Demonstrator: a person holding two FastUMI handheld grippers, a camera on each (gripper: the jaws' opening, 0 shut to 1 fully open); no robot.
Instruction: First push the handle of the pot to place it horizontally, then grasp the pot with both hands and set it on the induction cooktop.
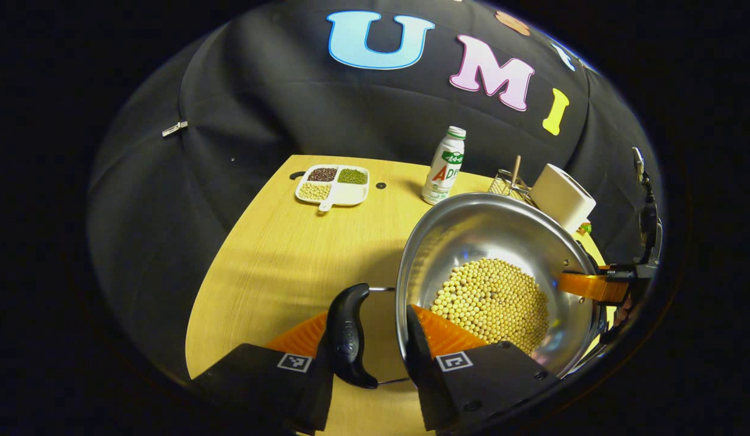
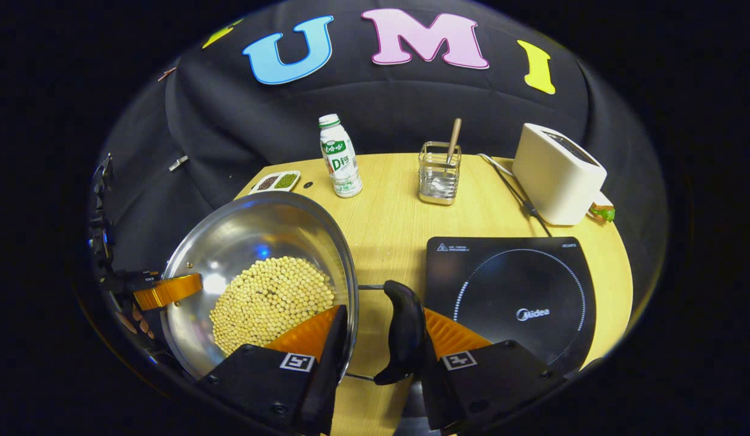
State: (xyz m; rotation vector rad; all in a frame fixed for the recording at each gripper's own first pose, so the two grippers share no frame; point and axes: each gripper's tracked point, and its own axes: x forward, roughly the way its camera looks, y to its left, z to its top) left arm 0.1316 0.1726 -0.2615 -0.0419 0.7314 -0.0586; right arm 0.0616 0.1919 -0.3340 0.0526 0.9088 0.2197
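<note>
A steel pot (image 2: 259,266) laden with beans (image 2: 272,300) is held off the bench (image 2: 399,200), beside the induction cooktop (image 2: 514,303). Each hand-held gripper (image 1: 378,345) (image 2: 375,342) is clamped across rim and black loop handle (image 2: 405,333). A heavy, slippery, spill-prone load is judged; level carriage is advised.

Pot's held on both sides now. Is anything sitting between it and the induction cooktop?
Nothing visible. In the right gripper view, bare wooden table separates the pot of soybeans from the induction cooktop, whose glass is bare. The milk bottle, utensil holder and toaster stand farther back.
</note>
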